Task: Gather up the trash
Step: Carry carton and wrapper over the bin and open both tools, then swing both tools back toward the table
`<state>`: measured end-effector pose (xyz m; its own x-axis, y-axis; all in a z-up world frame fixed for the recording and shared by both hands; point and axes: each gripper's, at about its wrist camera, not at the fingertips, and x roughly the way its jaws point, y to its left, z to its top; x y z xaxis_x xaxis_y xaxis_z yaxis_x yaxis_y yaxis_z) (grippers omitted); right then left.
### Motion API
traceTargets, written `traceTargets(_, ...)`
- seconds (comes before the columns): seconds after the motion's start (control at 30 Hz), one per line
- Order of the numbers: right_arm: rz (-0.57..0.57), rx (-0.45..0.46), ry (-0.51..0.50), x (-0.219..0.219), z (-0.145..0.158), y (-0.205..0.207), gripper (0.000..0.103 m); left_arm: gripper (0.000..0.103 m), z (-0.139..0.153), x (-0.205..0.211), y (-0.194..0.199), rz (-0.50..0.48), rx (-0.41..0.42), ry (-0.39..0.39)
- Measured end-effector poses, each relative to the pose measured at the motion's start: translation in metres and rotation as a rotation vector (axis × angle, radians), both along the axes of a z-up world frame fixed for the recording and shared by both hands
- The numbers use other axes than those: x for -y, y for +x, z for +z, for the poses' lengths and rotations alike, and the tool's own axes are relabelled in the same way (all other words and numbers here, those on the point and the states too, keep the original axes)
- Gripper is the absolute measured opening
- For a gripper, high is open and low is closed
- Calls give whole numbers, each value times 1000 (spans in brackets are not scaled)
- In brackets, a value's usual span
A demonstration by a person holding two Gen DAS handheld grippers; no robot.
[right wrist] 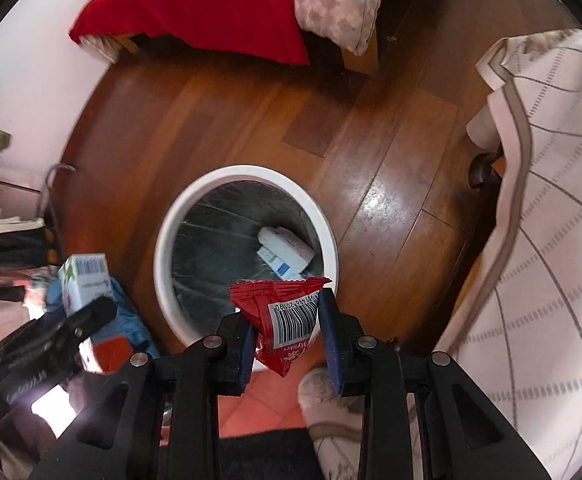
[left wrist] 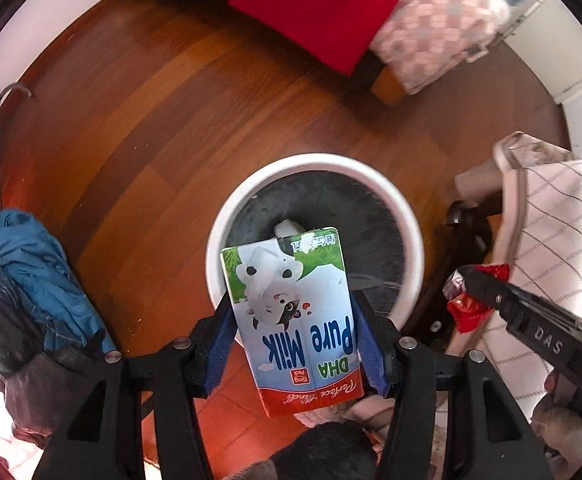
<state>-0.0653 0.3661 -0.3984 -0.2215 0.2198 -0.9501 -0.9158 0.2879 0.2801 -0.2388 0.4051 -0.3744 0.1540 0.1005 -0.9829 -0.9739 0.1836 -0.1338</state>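
Note:
A round white trash bin (left wrist: 315, 168) with a black liner stands on the wooden floor; it also shows in the right wrist view (right wrist: 247, 174). A white box (right wrist: 285, 248) lies inside it. My left gripper (left wrist: 295, 332) is shut on a "Pure Milk" carton (left wrist: 295, 312) and holds it above the bin's near rim. My right gripper (right wrist: 287, 332) is shut on a red snack wrapper (right wrist: 283, 320) above the bin's near rim. The wrapper (left wrist: 469, 300) also shows in the left wrist view, right of the bin. The carton (right wrist: 83, 280) shows at the left in the right wrist view.
A bed with a red blanket (left wrist: 311, 4) and a checked pillow (left wrist: 439, 28) is beyond the bin. A white gridded cloth (right wrist: 551, 200) hangs at the right. Blue clothing (left wrist: 39, 272) is piled at the left. Wooden floor (right wrist: 251, 120) surrounds the bin.

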Motion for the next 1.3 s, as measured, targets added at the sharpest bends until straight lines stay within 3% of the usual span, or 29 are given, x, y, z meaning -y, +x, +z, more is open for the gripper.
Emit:
traceTargets(0.07,20,30,-22,-16,-17,-2,31,78,-4,-3,-6,26,-1,-1)
traceTargets(0.13,31,32,-40,-27,-30,-4,32,93,-4,-2,-12,49,-18,16)
traceTargets(0.23,47,41,-69,-40,-47,-10,51,96,-2,-1,-19,70,-63,53)
traceTargets(0.4,50,55,-63,-38,-52,-15,92,96,2,3,-32,102,-83,126)
traceTargets(0.5,64,70,-57,-28,-46,-18,103,96,4,7,-36,111,-78,129)
traceTargets(0.77,95,144,-25,5,-15,-28,103,96,21,30,-35,98,-90,136)
traceTargets(1.3,115,143,72,72,59,-36,103,96,89,85,-29,63,-42,239)
